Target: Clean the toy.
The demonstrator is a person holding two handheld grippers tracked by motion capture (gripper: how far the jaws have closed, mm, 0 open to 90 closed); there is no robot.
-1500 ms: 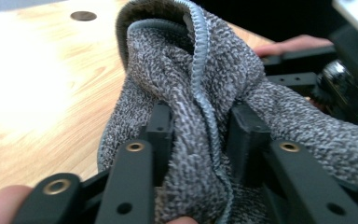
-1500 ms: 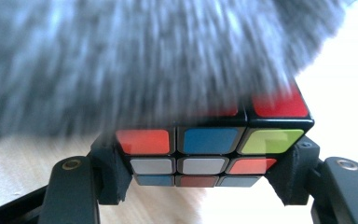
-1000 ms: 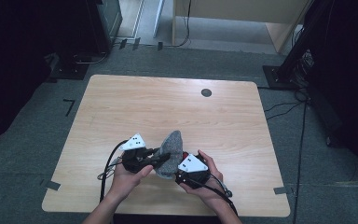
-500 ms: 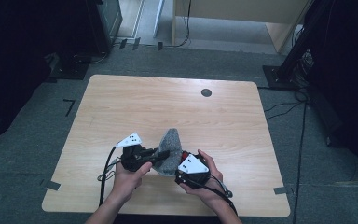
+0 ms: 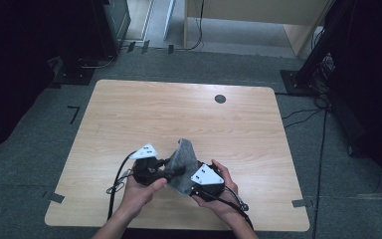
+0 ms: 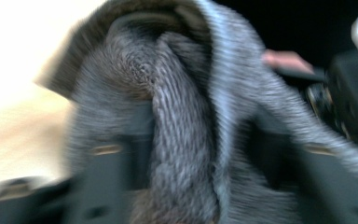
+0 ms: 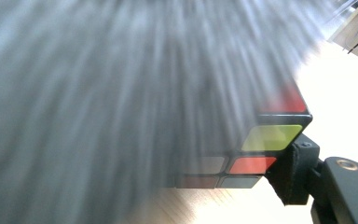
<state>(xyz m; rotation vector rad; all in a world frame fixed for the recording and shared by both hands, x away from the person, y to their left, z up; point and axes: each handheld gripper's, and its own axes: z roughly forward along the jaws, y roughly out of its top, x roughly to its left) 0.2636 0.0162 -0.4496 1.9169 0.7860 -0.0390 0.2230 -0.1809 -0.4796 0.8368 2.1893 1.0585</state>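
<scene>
A grey knit cloth [image 5: 185,158] stands up in a fold between my two hands near the table's front edge. My left gripper [image 5: 175,172] reaches into it from the left. In the left gripper view, which is blurred, its jaws have just been opening and stand wide apart, with a loose fold of the cloth [image 6: 182,116] hanging between them. My right gripper [image 5: 194,183] is shut on a puzzle cube [image 7: 270,137] with red and yellow-green stickers. One finger [image 7: 294,173] presses the cube's side. The cloth [image 7: 121,93] drapes over most of the cube and hides the other finger.
The wooden table [image 5: 144,114] has a small black round cap [image 5: 220,98] near its far edge. Cables trail from both grippers over the front edge. Dark stands and floor cables sit beyond the table's far corners.
The left gripper has shifted slightly left along the cloth. The cloth's raised fold has sunk a little. The right hand has stayed put.
</scene>
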